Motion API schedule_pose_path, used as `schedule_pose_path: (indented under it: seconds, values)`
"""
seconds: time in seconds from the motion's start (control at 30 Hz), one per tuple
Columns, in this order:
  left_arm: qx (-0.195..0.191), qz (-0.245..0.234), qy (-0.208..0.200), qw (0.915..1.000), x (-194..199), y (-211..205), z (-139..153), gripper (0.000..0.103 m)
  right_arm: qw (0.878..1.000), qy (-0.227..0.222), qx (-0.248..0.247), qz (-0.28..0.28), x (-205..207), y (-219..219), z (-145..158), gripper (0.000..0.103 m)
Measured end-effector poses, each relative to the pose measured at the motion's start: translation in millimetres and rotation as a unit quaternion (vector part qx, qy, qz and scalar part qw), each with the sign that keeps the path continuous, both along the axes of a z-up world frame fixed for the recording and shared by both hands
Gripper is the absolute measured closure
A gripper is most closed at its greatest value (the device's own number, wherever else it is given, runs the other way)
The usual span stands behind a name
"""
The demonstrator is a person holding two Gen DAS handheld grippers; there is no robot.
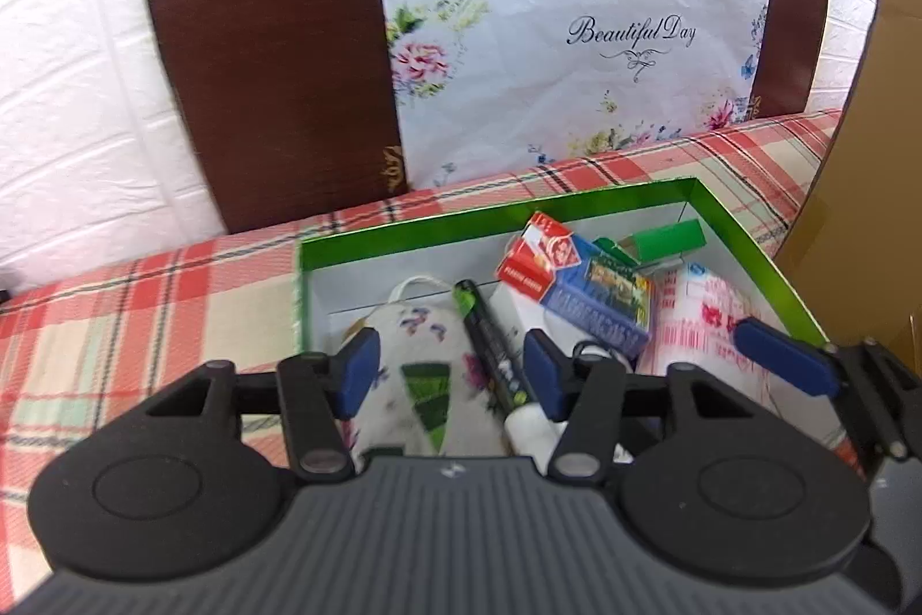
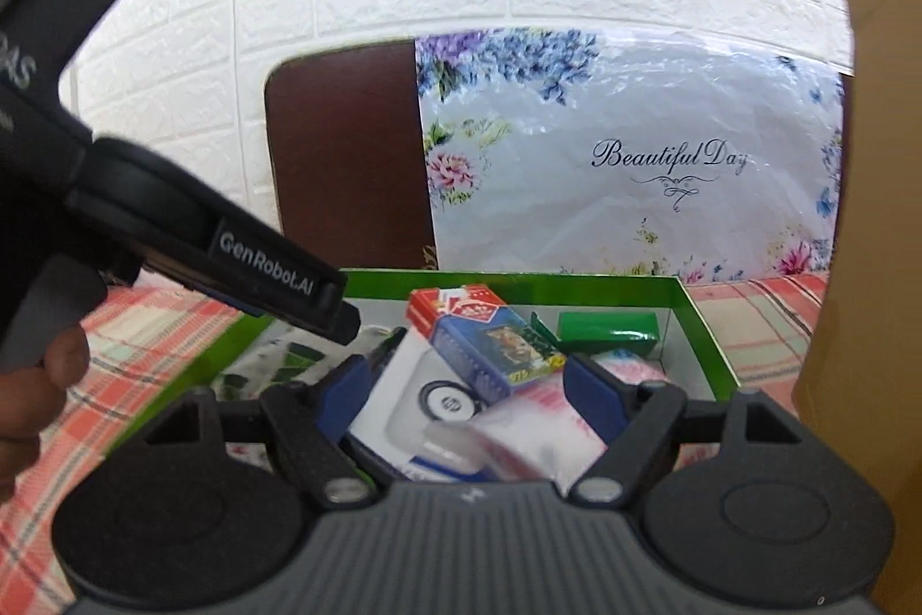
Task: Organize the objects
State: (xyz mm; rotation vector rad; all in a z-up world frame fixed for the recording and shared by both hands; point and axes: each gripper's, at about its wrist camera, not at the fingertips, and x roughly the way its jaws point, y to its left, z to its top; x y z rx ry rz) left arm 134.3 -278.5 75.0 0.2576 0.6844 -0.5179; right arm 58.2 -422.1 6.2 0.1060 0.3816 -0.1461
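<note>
"Beautiful Day" in dark script on the floral sheet (image 1: 576, 56); "GenRobot.AI" in white on the left gripper (image 2: 346, 327). "hp" on a round logo (image 2: 446, 404) on a white box.

Green box (image 1: 743, 234); plaid tablecloth (image 1: 144, 304) (red, cream).

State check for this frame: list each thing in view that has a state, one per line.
green box: lid off, resting on the plaid cloth, full of items
red card pack: closed, propped on the blue pack
blue card pack: closed, lying tilted
green marker: capped, lying flat
left gripper: open, above the box, holding nothing
right gripper: open, holding nothing
</note>
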Motion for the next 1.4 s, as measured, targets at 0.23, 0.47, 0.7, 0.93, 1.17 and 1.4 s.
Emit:
schedule_pose_path:
  seconds: [0.23,0.47,0.7,0.93,1.17,1.4]
  values:
    - [0.012,0.018,-0.015,0.9997,-35,22,3,0.042,1.0,-0.01,0.017,-0.008,-31,9,12,0.026]
    - [0.013,0.036,-0.003,0.9992,-65,47,-4,0.039,0.998,0.007,0.065,-0.02,-60,16,11,0.026]
    - [0.009,0.061,-0.009,0.9981,-89,74,-9,0.029,0.991,0.026,0.126,-0.026,-78,17,11,0.026]
    - [0.011,0.08,-0.027,0.9964,-112,98,-12,0.018,0.992,0.029,0.124,-0.013,-91,37,16,0.026]
    - [0.004,0.091,-0.024,0.9955,-125,115,-15,0.011,0.993,0.033,0.114,0.006,-99,57,18,0.026]
    - [-0.002,0.097,-0.023,0.995,-131,126,-14,0.006,0.99,0.034,0.132,0.02,-105,69,22,0.026]
